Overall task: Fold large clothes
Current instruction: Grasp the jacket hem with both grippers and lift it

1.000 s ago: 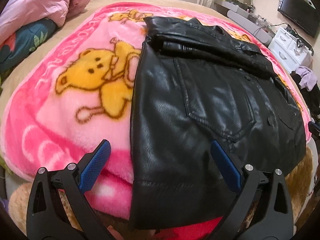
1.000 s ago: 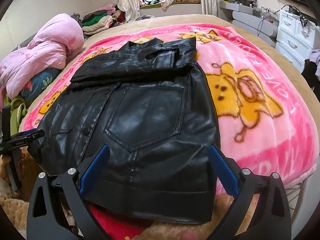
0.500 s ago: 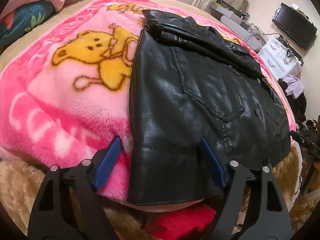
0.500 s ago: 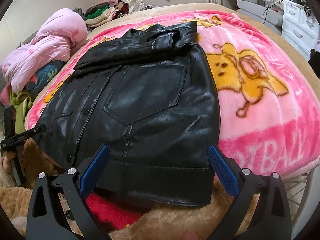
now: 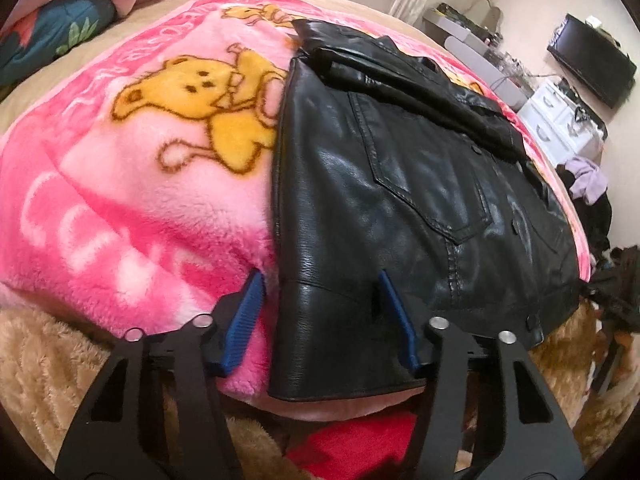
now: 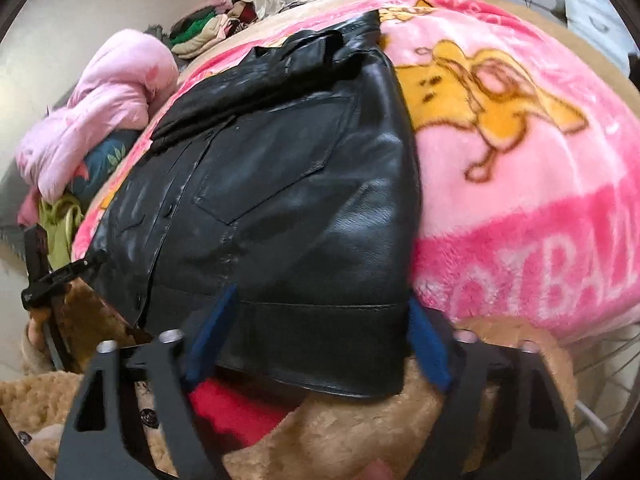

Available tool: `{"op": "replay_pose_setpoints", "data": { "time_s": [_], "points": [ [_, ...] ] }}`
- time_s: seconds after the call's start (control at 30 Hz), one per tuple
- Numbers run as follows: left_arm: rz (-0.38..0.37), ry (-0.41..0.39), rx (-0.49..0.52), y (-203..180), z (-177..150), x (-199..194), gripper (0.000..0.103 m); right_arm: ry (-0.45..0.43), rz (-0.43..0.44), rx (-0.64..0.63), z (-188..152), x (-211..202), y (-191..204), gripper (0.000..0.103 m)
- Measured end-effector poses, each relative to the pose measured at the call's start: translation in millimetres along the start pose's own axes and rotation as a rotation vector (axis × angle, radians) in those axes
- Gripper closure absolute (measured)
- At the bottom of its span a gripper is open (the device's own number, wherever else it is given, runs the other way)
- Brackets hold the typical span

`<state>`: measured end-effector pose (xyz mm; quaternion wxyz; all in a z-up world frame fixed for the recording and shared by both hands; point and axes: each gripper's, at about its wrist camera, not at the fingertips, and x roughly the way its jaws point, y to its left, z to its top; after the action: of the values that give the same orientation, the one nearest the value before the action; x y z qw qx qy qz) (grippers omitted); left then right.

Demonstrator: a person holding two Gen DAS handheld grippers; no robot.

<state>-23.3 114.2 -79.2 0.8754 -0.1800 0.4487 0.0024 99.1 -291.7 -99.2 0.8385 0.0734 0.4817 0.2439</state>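
Glossy black leather jacket [image 5: 400,208] lies on fuzzy pink blanket [image 5: 120,216].

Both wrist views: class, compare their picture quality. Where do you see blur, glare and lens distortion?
Left wrist view: mostly sharp; window light puts pale sheen on the black leather jacket; fisheye bulges the pink blanket and darkens the corners. Right wrist view: softer, with motion blur smearing the blue pads of the right gripper and the jacket hem; same barrel bulge, window area bright.
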Motion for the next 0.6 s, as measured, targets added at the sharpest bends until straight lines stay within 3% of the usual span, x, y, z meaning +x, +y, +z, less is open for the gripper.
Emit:
{"op": "replay_pose_setpoints", "data": {
  "time_s": [0.07,0.13,0.2,0.23,0.6],
  "points": [
    [-0.005,-0.006,-0.018,2,2,-3,0.071,-0.029,0.019,0.004,-1,-6,-4,0.077],
    [-0.013,-0.011,-0.024,3,5,-6,0.079,-0.072,0.066,0.011,1,-16,-6,0.083],
    [-0.033,-0.024,-0.029,3,10,-11,0.087,-0.124,0.111,0.01,5,-27,-6,0.086],
    [-0.074,-0.033,-0.03,1,14,-15,0.097,-0.162,0.14,0.001,8,-35,-3,0.088],
    [-0.157,-0.165,0.003,-30,78,-42,0.097,-0.388,0.233,-0.038,69,-66,19,0.092]
  ]
}}
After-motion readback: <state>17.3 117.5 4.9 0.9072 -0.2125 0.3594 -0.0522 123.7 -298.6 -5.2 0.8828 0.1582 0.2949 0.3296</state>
